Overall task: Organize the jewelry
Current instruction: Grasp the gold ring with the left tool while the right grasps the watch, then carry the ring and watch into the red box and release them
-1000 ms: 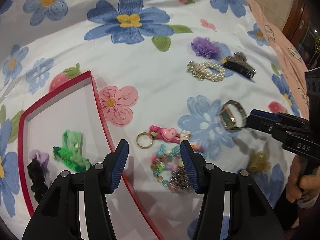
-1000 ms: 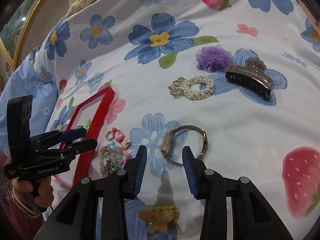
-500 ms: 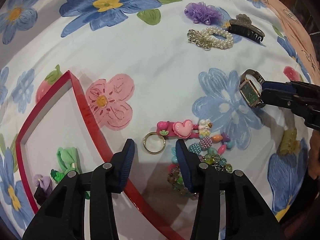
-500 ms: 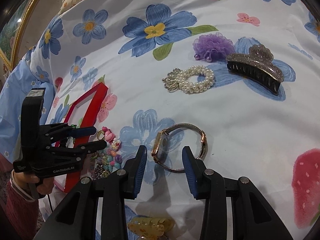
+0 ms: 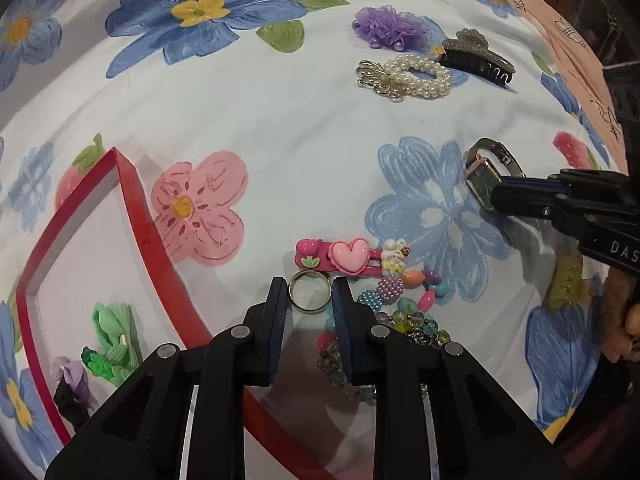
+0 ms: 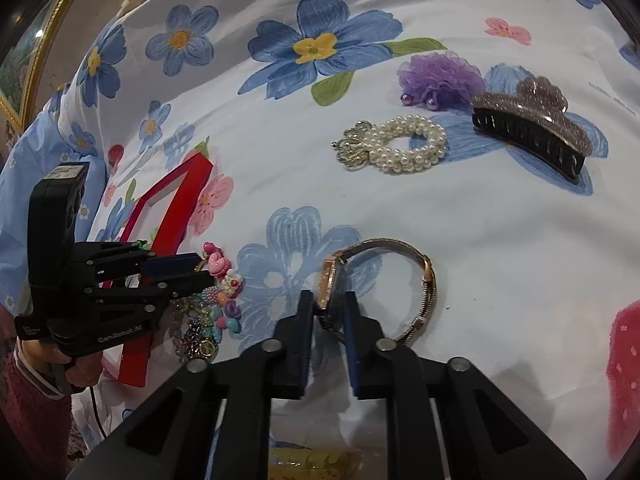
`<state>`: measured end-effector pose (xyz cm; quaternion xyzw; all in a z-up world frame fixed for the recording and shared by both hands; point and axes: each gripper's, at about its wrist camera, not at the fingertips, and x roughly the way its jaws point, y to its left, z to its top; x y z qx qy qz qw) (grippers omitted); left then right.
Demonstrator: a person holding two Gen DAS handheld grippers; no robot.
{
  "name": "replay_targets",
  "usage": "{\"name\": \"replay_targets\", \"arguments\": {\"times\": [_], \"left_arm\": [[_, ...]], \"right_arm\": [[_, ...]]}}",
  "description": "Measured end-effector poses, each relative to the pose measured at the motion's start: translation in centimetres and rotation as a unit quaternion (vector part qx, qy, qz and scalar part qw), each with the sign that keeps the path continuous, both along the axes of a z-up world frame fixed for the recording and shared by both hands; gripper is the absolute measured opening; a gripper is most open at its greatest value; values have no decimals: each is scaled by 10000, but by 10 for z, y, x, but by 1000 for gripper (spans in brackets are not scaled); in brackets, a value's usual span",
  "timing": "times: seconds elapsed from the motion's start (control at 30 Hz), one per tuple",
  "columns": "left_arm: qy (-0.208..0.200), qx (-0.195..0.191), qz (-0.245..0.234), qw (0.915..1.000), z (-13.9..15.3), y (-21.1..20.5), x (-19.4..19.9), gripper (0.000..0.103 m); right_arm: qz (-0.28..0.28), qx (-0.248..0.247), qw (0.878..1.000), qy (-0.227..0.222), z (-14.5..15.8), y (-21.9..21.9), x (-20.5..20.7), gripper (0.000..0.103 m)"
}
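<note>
Now our left claw (image 5: 310,298) brackets the gold ring (image 5: 310,291) (not yet pinched), while our right claw (image 6: 329,306) grips the watch (image 6: 334,288).

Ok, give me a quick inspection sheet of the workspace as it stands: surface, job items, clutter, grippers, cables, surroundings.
Surface: floral bedsheet, lightly wrinkled.
Job's things: red tray holds green and dark hair ties. Outside it: gold ring, heart hair clip, beaded bracelets, wristwatch, pearl bracelet, glitter claw clip, purple scrunchie, yellow claw clip.
Clutter: nothing seen.
Grippers: left gripper straddles the ring, jaws narrow, contact unclear. Right gripper is closed on the watch's face.
Cables: black cord below the left handle.
Surroundings: gold picture frame, pink cloth.
</note>
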<state>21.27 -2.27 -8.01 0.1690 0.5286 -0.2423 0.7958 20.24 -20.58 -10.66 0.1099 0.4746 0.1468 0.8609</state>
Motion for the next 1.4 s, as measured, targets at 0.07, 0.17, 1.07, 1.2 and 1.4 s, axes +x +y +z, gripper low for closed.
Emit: {"name": "replay_targets", "arguments": {"times": [0.07, 0.17, 1.07, 1.2, 1.4], "left_arm": [[-16, -83, 70, 9999, 2, 4, -1, 21], [-103, -227, 215, 9995, 8, 11, -6, 21], [-788, -1960, 2282, 9504, 69, 142, -100, 21], [-833, -1930, 2526, 9445, 66, 164, -112, 21], [-859, -1891, 2781, 9378, 62, 194, -119, 21]], "right_arm": [[-30, -24, 10000, -46, 3, -1, -1, 10], [-57, 17, 9999, -93, 6, -4, -2, 9], [514, 326, 9954, -741, 65, 56, -33, 8], [762, 386, 9935, -750, 68, 80, -37, 8], [1173, 456, 9897, -685, 68, 123, -37, 8]]}}
